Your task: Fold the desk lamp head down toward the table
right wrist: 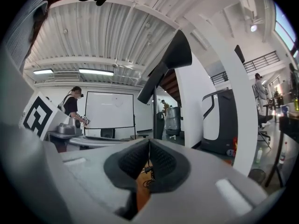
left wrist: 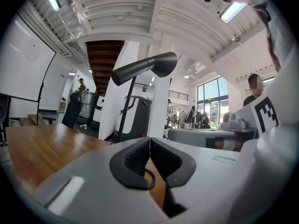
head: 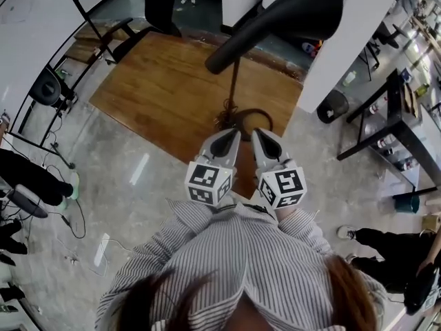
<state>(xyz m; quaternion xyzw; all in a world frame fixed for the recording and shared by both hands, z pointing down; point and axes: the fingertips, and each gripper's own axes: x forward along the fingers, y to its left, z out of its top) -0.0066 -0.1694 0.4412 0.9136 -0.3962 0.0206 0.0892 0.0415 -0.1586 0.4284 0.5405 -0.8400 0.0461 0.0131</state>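
A matte black desk lamp (head: 282,16) (long tapered head, thin pole) stands on a glossy wooden surface (head: 158,95). The grey left gripper (head: 230,136) and right gripper (head: 261,136) hover beside each other, ribbed jaws closed and empty.

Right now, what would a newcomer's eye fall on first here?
The big black lamp head looms at the top of the head view, raised over the wooden table. Below it, the left gripper and right gripper sit side by side, both shut and empty, pointing toward the lamp's base.

table (head: 158,95): smooth sheened wood | lamp head (head: 289,12): matt black, perhaps plastic | claw pads (left wrist: 133,160): ribbed
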